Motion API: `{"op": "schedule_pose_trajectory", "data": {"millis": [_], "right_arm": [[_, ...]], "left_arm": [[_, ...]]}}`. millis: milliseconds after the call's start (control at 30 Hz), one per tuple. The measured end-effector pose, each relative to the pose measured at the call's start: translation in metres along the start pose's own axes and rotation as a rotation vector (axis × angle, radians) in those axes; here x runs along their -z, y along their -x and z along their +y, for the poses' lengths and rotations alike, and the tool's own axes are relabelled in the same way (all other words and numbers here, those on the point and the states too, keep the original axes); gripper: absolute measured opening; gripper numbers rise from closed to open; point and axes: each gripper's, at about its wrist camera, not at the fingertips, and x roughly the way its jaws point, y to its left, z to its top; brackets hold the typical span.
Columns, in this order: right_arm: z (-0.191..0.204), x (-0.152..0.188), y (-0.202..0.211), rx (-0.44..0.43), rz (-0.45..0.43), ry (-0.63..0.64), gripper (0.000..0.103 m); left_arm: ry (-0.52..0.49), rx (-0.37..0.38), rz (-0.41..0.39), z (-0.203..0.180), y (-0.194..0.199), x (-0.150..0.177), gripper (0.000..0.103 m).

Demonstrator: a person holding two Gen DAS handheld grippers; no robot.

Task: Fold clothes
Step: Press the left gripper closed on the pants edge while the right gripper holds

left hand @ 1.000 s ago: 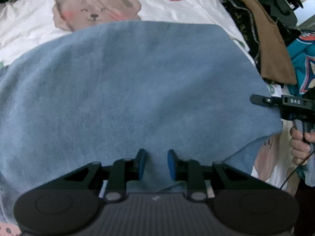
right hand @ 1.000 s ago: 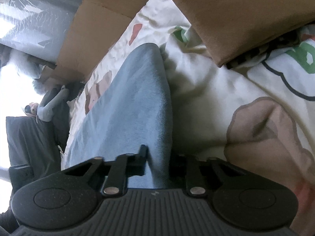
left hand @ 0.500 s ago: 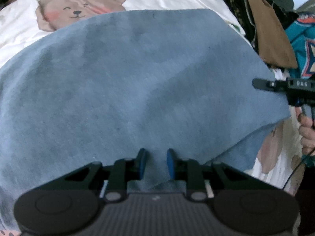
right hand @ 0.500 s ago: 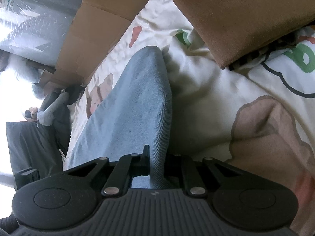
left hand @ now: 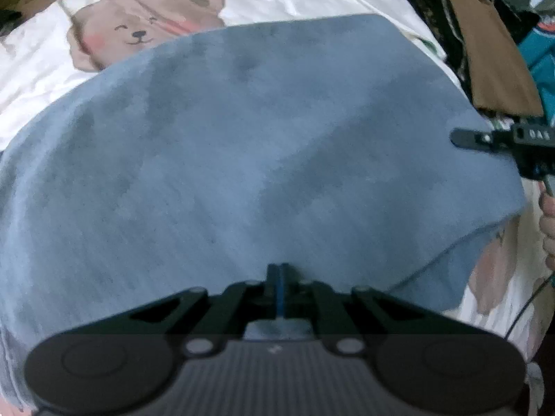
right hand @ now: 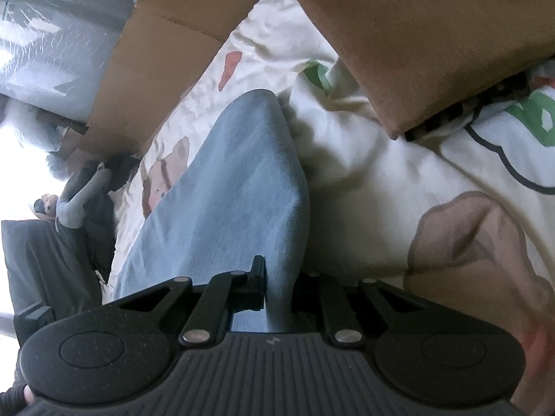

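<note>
Under the blue cloth [left hand: 263,159], most of the bear-print sheet [left hand: 145,7]; left gripper [left hand: 277,277] fingers together, right gripper [right hand: 277,277] pinching cloth.

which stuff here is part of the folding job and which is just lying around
In the job: blue fleece cloth, left gripper, right gripper.
Lying about: brown garment, teal printed garment, bear-print white bedsheet, cardboard box.

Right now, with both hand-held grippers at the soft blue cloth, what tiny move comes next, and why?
Probably lift both together and carry the near edge toward the far edge. The left hand-held gripper is shut at the near edge of the soft blue cloth, the right hand-held gripper pinches its side edge, and it lies spread over the bear-print bedsheet.
</note>
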Motion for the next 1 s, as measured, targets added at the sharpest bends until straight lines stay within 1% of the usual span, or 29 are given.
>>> {"op": "schedule_pose_trajectory", "data": {"millis": [167,300,367,433,567,767,833,900,933,1000], "right_arm": [[0.002,-0.004,-0.001,0.001,0.009,0.009,0.012],[0.004,-0.009,-0.002,-0.004,0.013,0.01,0.013],[0.006,-0.011,-0.003,-0.007,0.017,0.02,0.022],[0.009,-0.013,-0.004,-0.008,0.02,0.033,0.026],[0.008,-0.016,-0.008,0.002,0.025,0.042,0.026],[0.003,-0.02,-0.016,0.0,0.025,0.037,0.026],[0.003,-0.022,-0.018,0.002,0.021,0.042,0.026],[0.004,-0.022,-0.019,0.003,0.015,0.041,0.026],[0.004,-0.023,-0.019,0.004,0.012,0.038,0.026],[0.005,-0.022,-0.02,0.004,0.006,0.037,0.025]], "left_arm": [[-0.022,-0.011,-0.024,0.001,-0.002,-0.015,0.0],[-0.019,-0.014,-0.046,0.005,-0.007,-0.034,0.001],[-0.021,-0.023,-0.063,0.006,-0.009,-0.046,0.001],[-0.021,-0.029,-0.078,0.007,-0.011,-0.057,0.001],[-0.014,-0.042,-0.115,0.022,-0.016,-0.075,0.001],[-0.012,-0.08,-0.183,0.019,-0.02,-0.096,0.001],[-0.002,-0.102,-0.22,0.027,-0.018,-0.101,0.001],[0.02,-0.119,-0.249,0.028,-0.016,-0.1,0.001],[0.042,-0.112,-0.253,0.029,-0.017,-0.099,0.001],[0.054,-0.105,-0.258,0.028,-0.02,-0.096,0.001]]}}
